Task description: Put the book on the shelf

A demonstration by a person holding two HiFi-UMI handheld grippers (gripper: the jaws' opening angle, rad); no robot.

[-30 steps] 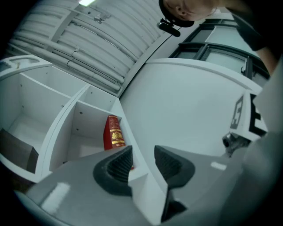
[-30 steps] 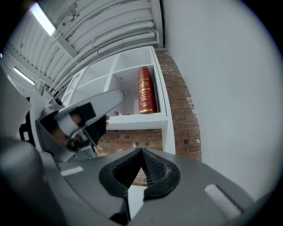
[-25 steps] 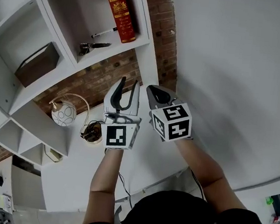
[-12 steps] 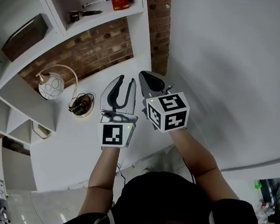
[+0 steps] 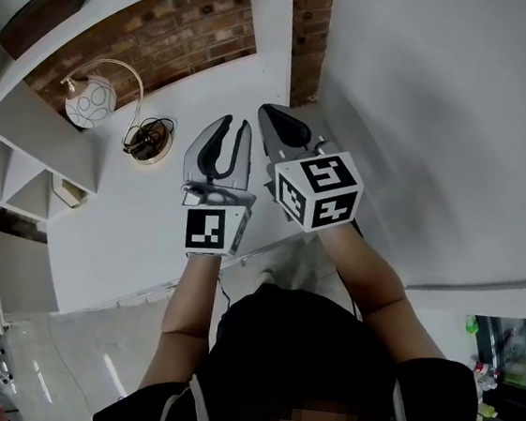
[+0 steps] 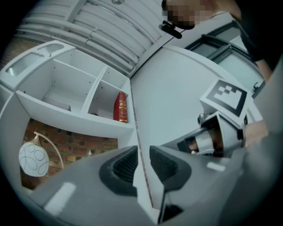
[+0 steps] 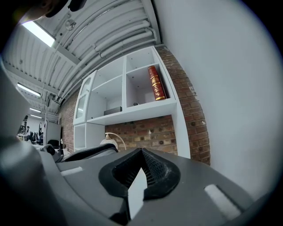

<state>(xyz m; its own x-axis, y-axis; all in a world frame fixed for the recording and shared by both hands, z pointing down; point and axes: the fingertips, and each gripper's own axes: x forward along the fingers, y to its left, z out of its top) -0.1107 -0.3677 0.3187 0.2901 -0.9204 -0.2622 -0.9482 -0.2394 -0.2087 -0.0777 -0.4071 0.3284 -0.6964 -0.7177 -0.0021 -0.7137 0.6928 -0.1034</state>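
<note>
The red book (image 6: 120,107) (image 7: 156,84) stands upright in the right-hand compartment of the white shelf (image 7: 132,112), leaning by the side wall; the head view does not reach it. Both grippers hang side by side well below and in front of that shelf, holding nothing. My left gripper (image 5: 234,128) (image 6: 142,152) has just been closing; a narrow gap still shows between its pads, with nothing in it. The right gripper (image 5: 274,116) (image 7: 142,154) is shut, its pads meeting at the tip.
A lamp with a white globe (image 5: 91,100) (image 6: 33,160) and a coiled cable (image 5: 148,140) sit on the white desk (image 5: 120,226) under the brick wall (image 5: 189,27). A dark box (image 5: 37,0) lies in a shelf compartment. A plain white wall (image 5: 444,112) is at right.
Both grippers have come down and away from the shelf. The book's compartment has slid out of the top of the head view. The left jaws have narrowed.
</note>
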